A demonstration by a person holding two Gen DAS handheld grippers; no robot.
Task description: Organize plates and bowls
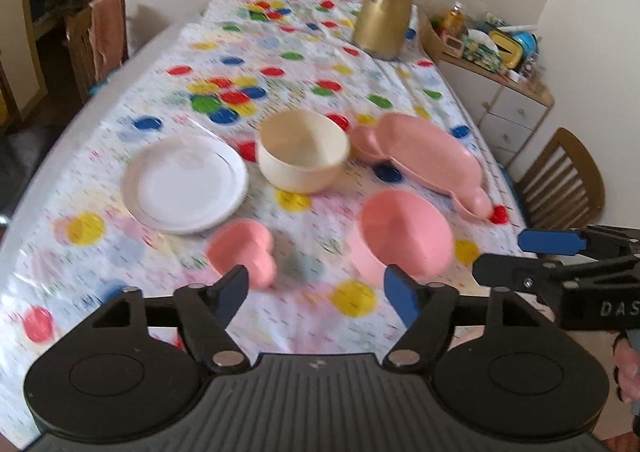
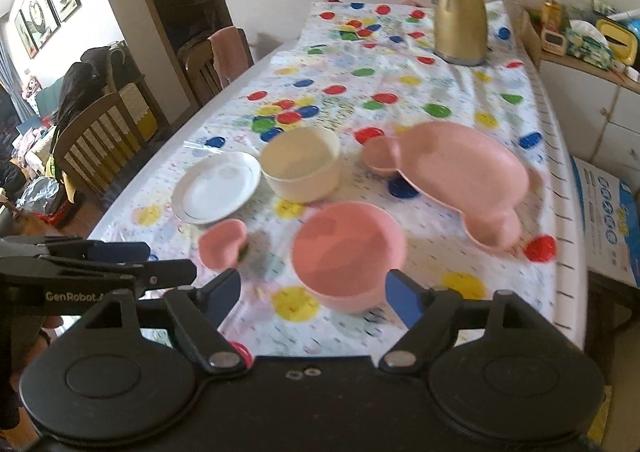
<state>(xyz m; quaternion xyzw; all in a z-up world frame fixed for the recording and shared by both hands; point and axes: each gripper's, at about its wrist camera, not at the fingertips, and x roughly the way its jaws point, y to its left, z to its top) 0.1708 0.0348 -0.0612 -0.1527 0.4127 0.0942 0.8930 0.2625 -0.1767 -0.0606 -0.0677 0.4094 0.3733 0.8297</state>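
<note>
Near the cream bowl (image 2: 302, 164), pink bowl (image 2: 347, 254) sitting just in front; white plate (image 2: 218, 186) to its left. You are hovering both grippers, left gripper (image 1: 316, 292) and right gripper (image 2: 314, 290), fingers spread, empty. Risk: thin rim slipping; dishes skidding on the glossy surface (image 2: 400, 92) cloth.

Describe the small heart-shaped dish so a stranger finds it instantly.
Start at the gold thermos jug at the table's far end, then come to the near edge. Left of the round pink bowl, just below the white plate, lies the small pink heart-shaped dish, the smallest piece.
</note>
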